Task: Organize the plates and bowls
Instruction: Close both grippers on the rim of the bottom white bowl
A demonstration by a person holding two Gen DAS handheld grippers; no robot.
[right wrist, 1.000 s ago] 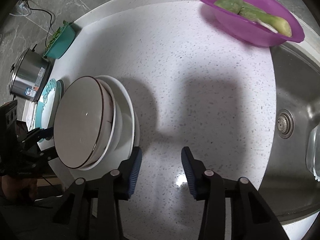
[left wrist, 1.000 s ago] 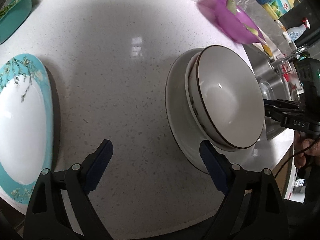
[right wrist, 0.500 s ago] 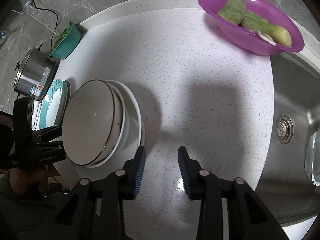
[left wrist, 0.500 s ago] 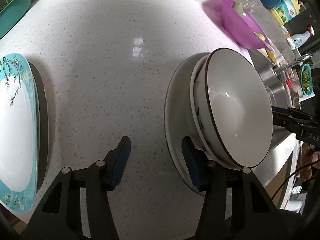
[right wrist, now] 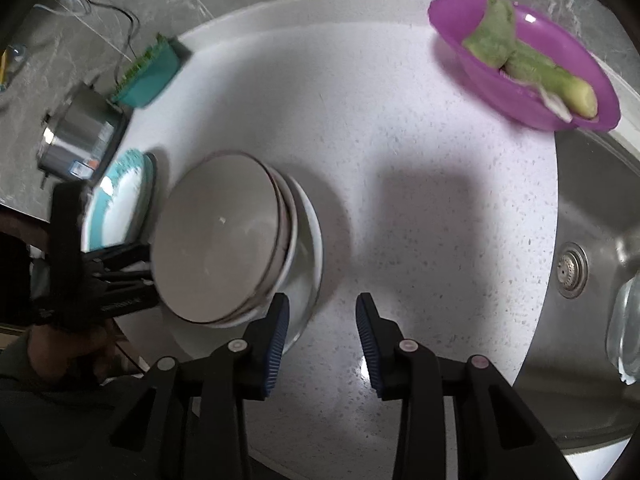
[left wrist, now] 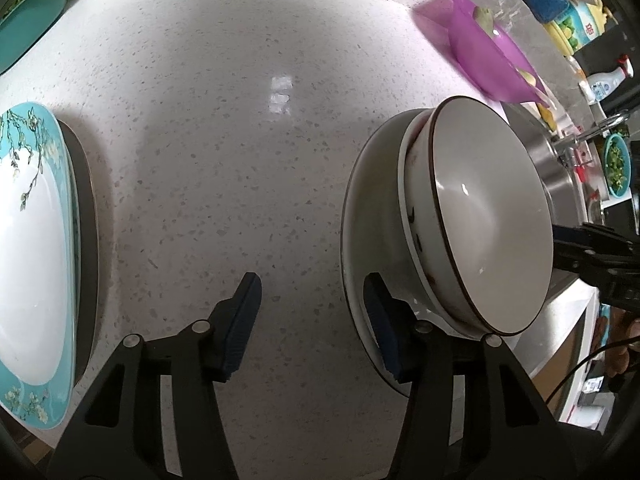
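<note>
A stack of brown-rimmed white bowls [left wrist: 488,220] sits on a white plate [left wrist: 360,216] on the speckled counter; the stack also shows in the right wrist view [right wrist: 220,240] on its plate [right wrist: 310,256]. A teal floral-rimmed plate [left wrist: 28,248] lies to the left, seen small in the right wrist view [right wrist: 120,196]. My left gripper [left wrist: 312,316] is open and empty, its right finger over the white plate's near rim. My right gripper [right wrist: 320,336] is open and empty, its left finger beside that plate's rim.
A purple bowl [right wrist: 524,76] with green vegetables stands at the back by the steel sink [right wrist: 592,264]. A teal container [right wrist: 148,76] and a steel pot [right wrist: 80,136] stand at the far left. The counter's front edge runs just below both grippers.
My left gripper's jaws narrowed from wide open, then held. My right gripper pulled back and upward, its jaws widening a little. The plates and bowls stayed in place.
</note>
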